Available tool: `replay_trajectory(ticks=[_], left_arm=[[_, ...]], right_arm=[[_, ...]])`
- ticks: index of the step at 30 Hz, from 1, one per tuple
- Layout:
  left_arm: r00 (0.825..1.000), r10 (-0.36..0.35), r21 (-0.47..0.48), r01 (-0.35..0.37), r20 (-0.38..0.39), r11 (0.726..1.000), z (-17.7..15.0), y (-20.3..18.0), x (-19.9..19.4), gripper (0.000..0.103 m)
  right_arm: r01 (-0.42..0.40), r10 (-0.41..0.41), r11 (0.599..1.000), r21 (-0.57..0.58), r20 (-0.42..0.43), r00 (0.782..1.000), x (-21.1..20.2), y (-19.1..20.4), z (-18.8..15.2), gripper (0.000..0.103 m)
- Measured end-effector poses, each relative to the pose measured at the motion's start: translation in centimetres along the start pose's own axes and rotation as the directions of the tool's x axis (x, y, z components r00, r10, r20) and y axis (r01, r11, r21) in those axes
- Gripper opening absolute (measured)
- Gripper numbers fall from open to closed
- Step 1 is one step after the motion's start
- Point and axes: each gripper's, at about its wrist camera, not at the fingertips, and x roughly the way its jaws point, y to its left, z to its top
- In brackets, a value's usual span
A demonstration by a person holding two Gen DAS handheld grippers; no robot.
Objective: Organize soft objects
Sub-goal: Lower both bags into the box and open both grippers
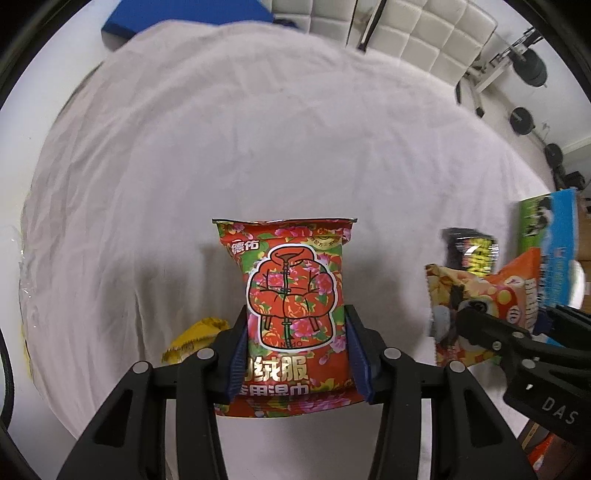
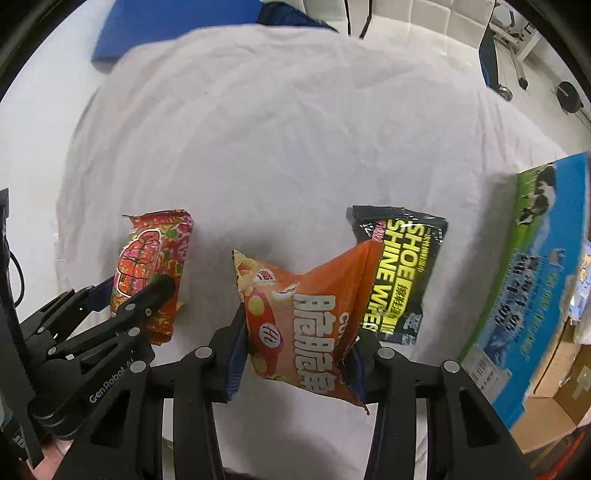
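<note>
My left gripper [image 1: 296, 321] is shut on a red floral wet-wipe pack [image 1: 291, 295], held upright above the white cloth [image 1: 258, 147]. The same pack [image 2: 151, 266] and gripper show at the left of the right wrist view. My right gripper [image 2: 299, 325] is shut on an orange snack bag [image 2: 306, 325], which also shows in the left wrist view [image 1: 476, 306]. A black shoe shine wipes pack [image 2: 402, 273] lies on the cloth just right of the orange bag.
A blue and green carton [image 2: 528, 280] stands at the right edge. A yellow packet [image 1: 199, 336] lies left of my left gripper. A blue pad [image 2: 173, 26], white chairs [image 1: 424, 33] and weights [image 1: 524, 122] are beyond the table.
</note>
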Motion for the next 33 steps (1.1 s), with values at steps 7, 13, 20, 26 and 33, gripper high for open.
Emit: replay_trajectory(ticks=[7,13,20,26,33], left_arm=[[0.994,-0.059,0.035,0.056,0.092,0.998,-1.0,-2.2,-5.7,0.043],[0.978,-0.125,0.096,0.11,0.167,0.989,-1.7,-5.5,-10.5,0.043],[0.955,-0.242,0.2,0.207,0.171,0.958,-1.9,-13.0,-13.7,0.043],[0.938,-0.329,0.273,0.289,0.111,0.918,-1.6,-21.3,-13.2,0.043],[0.945,-0.322,0.329,0.285,0.063,0.9,0.0,-29.7,-10.0,0.043]], right_arm=[[-0.05,0.05,0.999,0.008,0.072,0.996,-7.0,-2.7,-2.4,0.047],[-0.1,0.092,0.994,0.047,0.152,0.984,-11.6,-3.7,-5.0,0.047],[-0.162,0.118,0.97,0.182,0.234,0.965,-16.1,-11.2,-9.3,0.047],[-0.193,0.094,0.917,0.35,0.28,0.955,-18.5,-21.3,-14.2,0.047],[-0.168,0.031,0.85,0.499,0.272,0.962,-16.8,-32.0,-17.9,0.047]])
